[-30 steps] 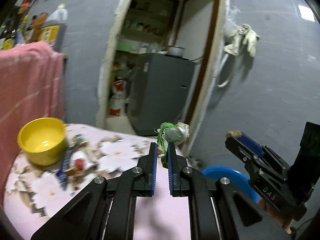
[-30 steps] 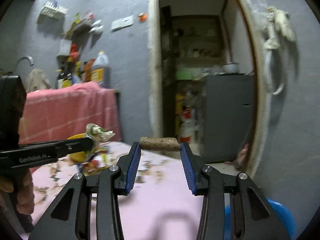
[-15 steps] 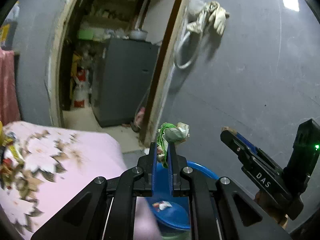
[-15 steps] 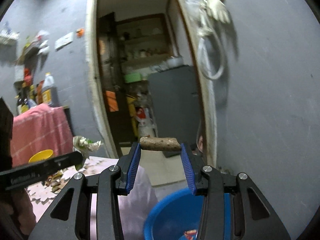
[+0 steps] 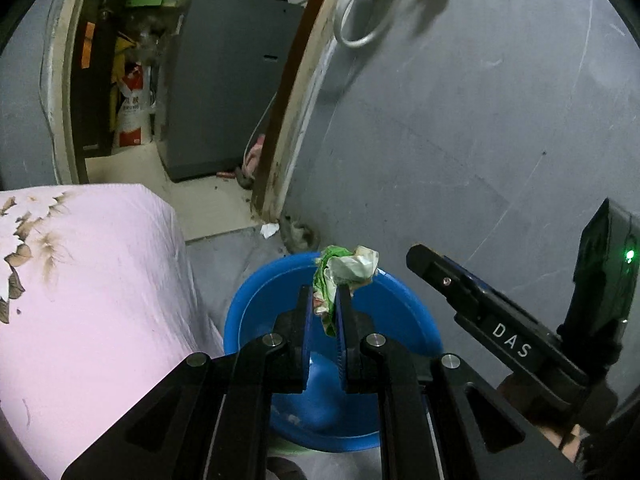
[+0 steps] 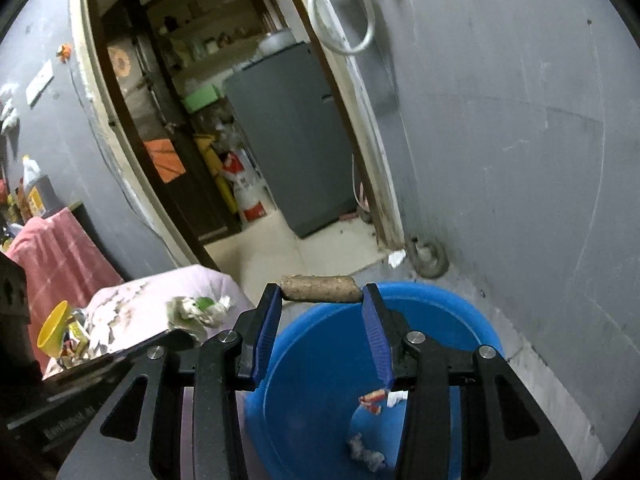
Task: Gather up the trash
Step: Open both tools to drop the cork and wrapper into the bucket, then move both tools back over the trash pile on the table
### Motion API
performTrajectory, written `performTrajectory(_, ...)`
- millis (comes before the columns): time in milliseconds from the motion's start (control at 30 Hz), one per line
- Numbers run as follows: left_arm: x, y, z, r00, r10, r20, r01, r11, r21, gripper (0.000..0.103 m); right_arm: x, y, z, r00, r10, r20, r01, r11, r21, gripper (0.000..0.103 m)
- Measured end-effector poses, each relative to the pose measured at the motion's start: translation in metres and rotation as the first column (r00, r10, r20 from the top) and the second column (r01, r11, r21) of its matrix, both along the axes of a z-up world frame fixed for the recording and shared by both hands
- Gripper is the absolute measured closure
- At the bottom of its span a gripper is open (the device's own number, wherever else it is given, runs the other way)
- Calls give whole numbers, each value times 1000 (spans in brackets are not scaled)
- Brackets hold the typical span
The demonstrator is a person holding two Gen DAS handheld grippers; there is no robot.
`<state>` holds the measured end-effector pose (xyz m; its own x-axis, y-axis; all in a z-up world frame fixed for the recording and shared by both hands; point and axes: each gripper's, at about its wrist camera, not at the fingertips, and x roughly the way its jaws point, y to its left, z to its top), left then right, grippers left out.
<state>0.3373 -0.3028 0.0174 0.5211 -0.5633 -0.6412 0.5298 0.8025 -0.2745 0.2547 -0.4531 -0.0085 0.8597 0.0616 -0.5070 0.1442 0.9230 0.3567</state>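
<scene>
Your left claw (image 5: pixel 325 312) is pinched almost shut on a crumpled green-and-white wrapper (image 5: pixel 346 270), which sticks up past the blue pads. The wrapper hangs above the blue basin (image 5: pixel 256 304) on the floor, likely so it can drop straight in.

Your right claw (image 6: pixel 320 320) carries a short brown stick (image 6: pixel 319 289) crosswise, its ends against the two blue pads. The jaws are partly apart and opening, with the stick between them and the pads touching its ends. It sits above the near side of the basin, so it looks ready to fall in. In the left wrist view the right claw shows at the right, side-on, a green light on its body.

The basin already holds a few scraps: a red-and-white bit (image 6: pixel 372 398) and a pale crumpled bit (image 6: pixel 366 454) on its bottom. Judging by this, the drop is the step in hand.

Just left of the basin is the worktop (image 5: pixel 100 300), draped in a pink cloth with a brown flower print. At its far end, in the right wrist view, stand a yellow bowl (image 6: pixel 54 328) and more wrappers (image 6: pixel 78 344), probably trash yet to be gathered.

The wall behind is plain grey. A white hose loop (image 5: pixel 356 20) hangs on it beside an open doorway. Through the doorway you face a grey fridge (image 6: pixel 292 148), shelves and a red-and-white sack (image 6: pixel 246 192) on a pale tiled floor.
</scene>
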Motion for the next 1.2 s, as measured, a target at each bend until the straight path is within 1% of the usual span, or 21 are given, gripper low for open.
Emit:
performTrajectory(100, 2, -5, -11, 1000, 0, -19, 1, 1000, 19, 91, 0, -1, -2, 1000, -8, -19, 8, 1000, -5, 56)
performTrajectory(133, 2, -5, -13, 1000, 1, -24, -1, 1000, 23, 88, 2, -2, -2, 1000, -11, -21, 11, 1000, -4, 56)
performTrajectory(200, 2, -4, -18, 999, 9, -36, -8, 1000, 26, 82, -1, -3, -2, 1000, -18, -21, 18, 1000, -2, 50)
performTrajectory(267, 0, 0, -20, 999, 12, -41, -12, 1000, 22, 75, 2, -6, -1, 1000, -21, -18, 21, 1000, 4, 49)
performTrajectory(367, 0, 6, -18, 999, 30, -32, -30, 999, 20, 73, 2, -4, 1, 1000, -20, -14, 20, 1000, -5, 48)
performTrajectory(433, -3, 13, -15, 998, 49, -27, -49, 999, 12, 70, 2, -1, 2, 1000, -22, -10, 21, 1000, -22, 47)
performTrajectory(533, -4, 26, -8, 996, 93, -2, -93, 996, 5, 69, 3, 2, 5, 1000, -18, 3, 18, 1000, -25, 44)
performTrajectory(600, -6, 37, -3, 993, 115, 5, -116, 993, 0, 68, 3, 4, 6, 1000, -25, 10, 25, 999, -28, 34)
performTrajectory(700, -4, 54, 7, 986, 163, 25, -163, 987, -9, 67, 4, 8, 10, 999, -35, 23, 36, 999, -28, 30)
performTrajectory(733, -4, 60, 11, 984, 174, 30, -174, 985, -11, 64, 5, 10, 11, 999, -37, 29, 37, 999, -27, 28)
performTrajectory(800, -4, 73, 18, 977, 208, 49, -208, 978, -18, 60, 6, 15, 16, 998, -39, 49, 41, 999, -24, 21)
performTrajectory(867, -6, 89, 27, 963, 256, 86, -255, 967, -22, 55, 5, 23, 22, 996, -36, 84, 38, 999, -23, 17)
performTrajectory(900, -10, 99, 32, 948, 293, 121, -293, 956, -22, 53, 5, 28, 24, 994, -32, 103, 35, 999, -25, 14)
performTrajectory(933, -13, 107, 37, 936, 319, 149, -319, 947, -26, 49, 5, 32, 26, 992, -29, 120, 33, 999, -27, 12)
performTrajectory(967, -17, 114, 41, 922, 344, 178, -344, 938, -33, 46, 5, 37, 28, 990, -26, 141, 30, 999, -29, 8)
performTrajectory(1000, -22, 125, 47, 901, 376, 215, -376, 926, -45, 43, 4, 44, 31, 985, -19, 174, 25, 999, -32, 3)
performTrajectory(1033, -25, 132, 49, 885, 400, 238, -400, 915, -52, 37, 3, 48, 33, 981, -16, 194, 23, 999, -34, 1)
performTrajectory(1067, -29, 140, 52, 867, 425, 259, -424, 904, -62, 27, 1, 54, 35, 975, -10, 224, 19, 999, -37, 0)
performTrajectory(1100, -34, 152, 56, 843, 457, 282, -454, 887, -80, 22, -1, 59, 37, 969, -3, 248, 14, 999, -41, 0)
performTrajectory(1133, -37, 161, 58, 825, 481, 295, -476, 874, -95, 15, -3, 66, 40, 961, 7, 276, 6, 999, -48, 0)
performTrajectory(1200, -43, 180, 63, 784, 531, 321, -521, 845, -123, 10, -5, 78, 46, 947, 27, 321, -6, 998, -65, 0)
